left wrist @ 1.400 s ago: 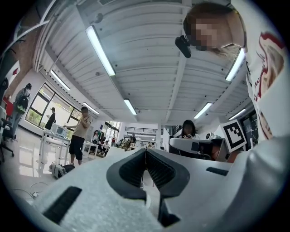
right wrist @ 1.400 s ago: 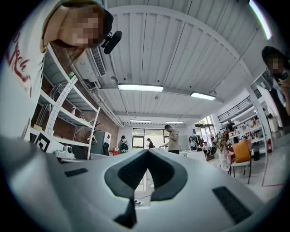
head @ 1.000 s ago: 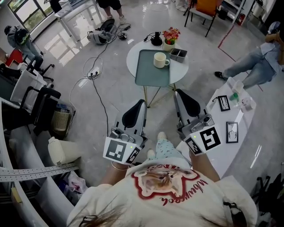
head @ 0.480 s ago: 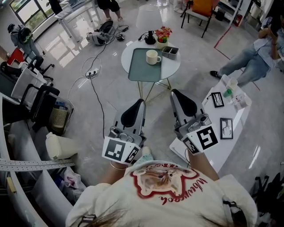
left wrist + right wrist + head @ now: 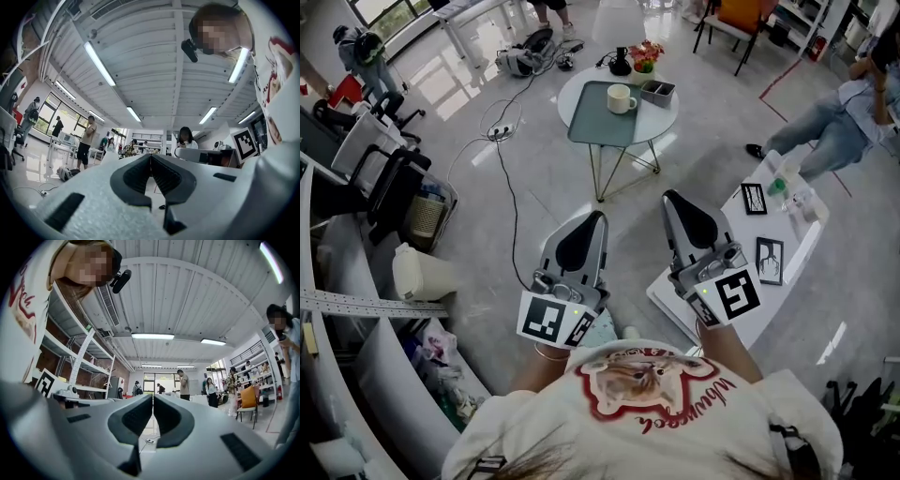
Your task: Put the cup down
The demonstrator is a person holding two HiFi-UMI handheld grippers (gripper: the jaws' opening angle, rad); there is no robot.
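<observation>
We hold the left gripper (image 5: 151,156) with its jaws pressed together at the tips and nothing between them. The right gripper (image 5: 153,398) is closed to a hairline slit and also has hold of nothing. In the head view both sit near our body, side by side over the floor (image 5: 534,178), pointing toward the far side of the room. The cup (image 5: 621,97) is well apart from them. It stands upright on a grey-green tray (image 5: 598,136) on the small round table (image 5: 667,120) at the far end, its handle to the right, with a dark box (image 5: 658,90) and flowers (image 5: 645,54) just beyond the tray. We judge the task done, since the cup is set down and both grippers are free, so nothing seems left. Neither gripper view shows the cup, as both tilt up toward the ceiling (image 5: 150,61). We cannot tell whether the cup holds anything, and our shirt (image 5: 656,403) covers the near part of the head view.
</observation>
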